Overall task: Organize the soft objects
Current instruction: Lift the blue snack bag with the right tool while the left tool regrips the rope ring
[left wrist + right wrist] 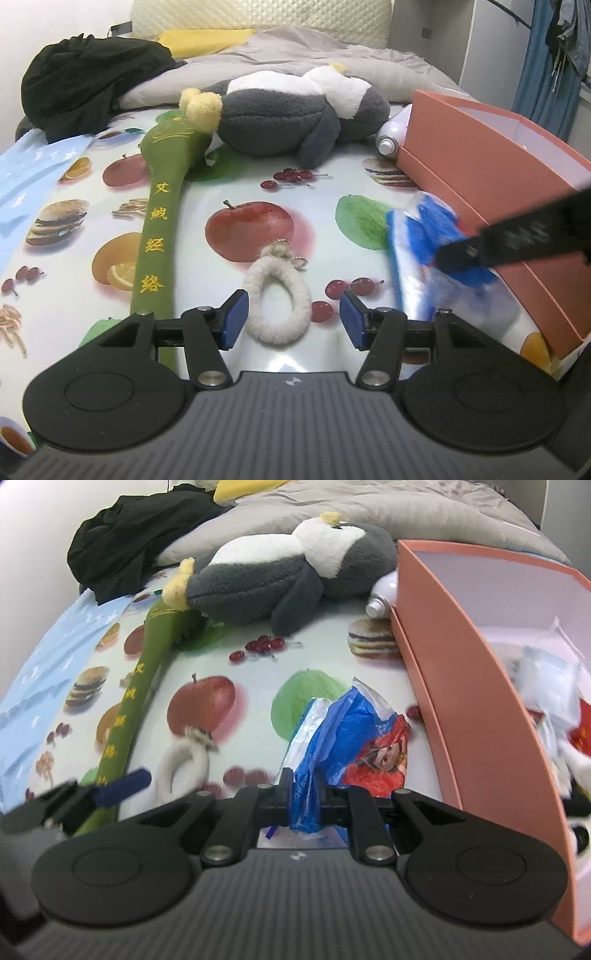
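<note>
1. While its blue-padded jaws stand wide apart, the left gripper (293, 320) hovers over the fruit-print sheet (258, 177), with the white fleece loop (277, 301) lying between the fingers at 12 o'clock, touching neither pad.
2. In the right wrist view, the right gripper (306, 801) is clenched on the blue plastic bag (332, 723), which bunches up from between its fingers toward 12 o'clock; a red cartoon print shows on its right side.
3. In the left wrist view that bag (424, 240) sits at 3 o'clock, blurred, just beside the pink box (480, 147).
4. At 10 o'clock the green padded stick (159, 236), with yellow characters, runs up the sheet; its head touches the plush's yellow foot.
5. Farther off at 12 o'clock lies the grey and white plush penguin (295, 114) on its side.
6. A white bottle (391, 133) lies between the penguin and the box.
7. The box's inside, seen at 3 o'clock from the right wrist, holds white and red soft items (569, 731); what they are I cannot tell.
8. Farthest back, black clothing (92, 81) at 11 o'clock, a grey blanket (314, 51) and a yellow cloth (207, 38).
</note>
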The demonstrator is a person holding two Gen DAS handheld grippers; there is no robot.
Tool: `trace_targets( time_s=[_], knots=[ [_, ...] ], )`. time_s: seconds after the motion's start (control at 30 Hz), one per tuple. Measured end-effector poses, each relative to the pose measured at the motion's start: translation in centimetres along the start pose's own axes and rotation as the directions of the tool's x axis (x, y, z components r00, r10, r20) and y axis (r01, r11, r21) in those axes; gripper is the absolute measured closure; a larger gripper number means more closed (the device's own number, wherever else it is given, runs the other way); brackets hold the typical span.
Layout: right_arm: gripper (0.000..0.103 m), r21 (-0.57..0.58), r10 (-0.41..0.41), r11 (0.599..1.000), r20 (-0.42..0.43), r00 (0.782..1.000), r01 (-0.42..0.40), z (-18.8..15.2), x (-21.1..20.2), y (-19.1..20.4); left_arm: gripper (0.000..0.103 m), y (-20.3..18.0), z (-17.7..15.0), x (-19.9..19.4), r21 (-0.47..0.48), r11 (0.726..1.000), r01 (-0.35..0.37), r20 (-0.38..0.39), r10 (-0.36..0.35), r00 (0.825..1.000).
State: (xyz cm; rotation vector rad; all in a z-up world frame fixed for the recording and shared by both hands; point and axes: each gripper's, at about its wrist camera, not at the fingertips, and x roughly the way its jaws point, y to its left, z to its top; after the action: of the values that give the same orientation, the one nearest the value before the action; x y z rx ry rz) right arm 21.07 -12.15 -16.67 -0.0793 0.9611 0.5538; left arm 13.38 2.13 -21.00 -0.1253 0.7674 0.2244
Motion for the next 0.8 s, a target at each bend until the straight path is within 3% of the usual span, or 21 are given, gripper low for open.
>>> trace_targets(
  time_s=[0.13,0.23,0.3,0.4,0.8],
  knots=[
    [0.087,0.005,0.003,1.0,-0.01,1.0,-0.003,-1.6,-1.4,-0.5,0.042,-0.1,-0.1,0.2,0.022,1.0,-0.019,-0.02,0.019,1.0],
    [0.079,0.007,0.005,1.0,0.0,1.0,-0.005,-2.5,-2.2,-0.6,0.042,0.0,0.1,0.4,0.034,0.999,-0.036,-0.023,0.037,0.999],
    [0.06,0.02,0.016,1.0,0.01,1.0,-0.016,-3.1,-2.6,-0.7,0.042,0.1,0.2,0.5,0.041,0.998,-0.049,-0.023,0.05,0.998],
    [0.045,0.035,-0.002,0.999,0.045,0.999,0.0,-3.8,-2.8,-0.7,0.042,0.3,0.5,1.0,0.044,0.998,-0.054,-0.035,0.055,0.998],
    [0.045,0.027,-0.08,0.997,0.132,0.988,0.077,-5.2,0.0,-0.4,0.042,0.4,0.7,2.6,0.068,0.997,-0.035,-0.094,0.041,0.995]
  ],
)
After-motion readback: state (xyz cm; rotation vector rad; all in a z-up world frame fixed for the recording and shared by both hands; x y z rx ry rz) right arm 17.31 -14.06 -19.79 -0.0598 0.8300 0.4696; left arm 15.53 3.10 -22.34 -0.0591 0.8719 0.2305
